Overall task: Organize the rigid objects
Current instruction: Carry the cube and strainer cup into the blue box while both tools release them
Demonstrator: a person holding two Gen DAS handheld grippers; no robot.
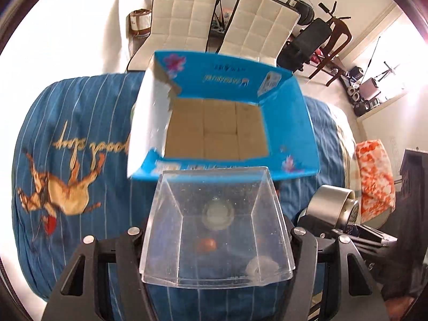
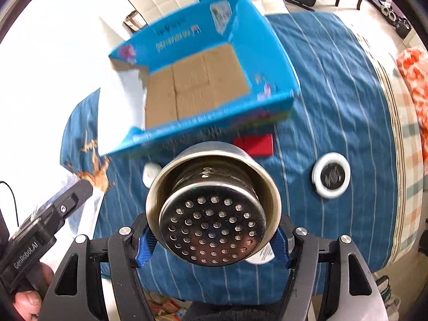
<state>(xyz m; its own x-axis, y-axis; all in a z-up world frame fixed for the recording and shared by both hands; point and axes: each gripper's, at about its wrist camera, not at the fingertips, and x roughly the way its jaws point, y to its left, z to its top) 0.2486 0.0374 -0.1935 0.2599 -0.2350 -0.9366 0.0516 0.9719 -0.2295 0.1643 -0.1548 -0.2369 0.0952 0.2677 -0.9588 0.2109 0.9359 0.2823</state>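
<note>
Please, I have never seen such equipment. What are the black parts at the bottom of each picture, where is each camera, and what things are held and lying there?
The black parts are two hand-held grippers, each carrying its own camera that looks along its fingers. In the left camera's picture, the left gripper holds a clear plastic container. In the right camera's picture, the right gripper holds a perforated metal strainer cup. Ahead, on a blue striped bedspread, stands an open blue cardboard box, its inside bare. A round white-rimmed black object and a red object lie nearby.
</note>
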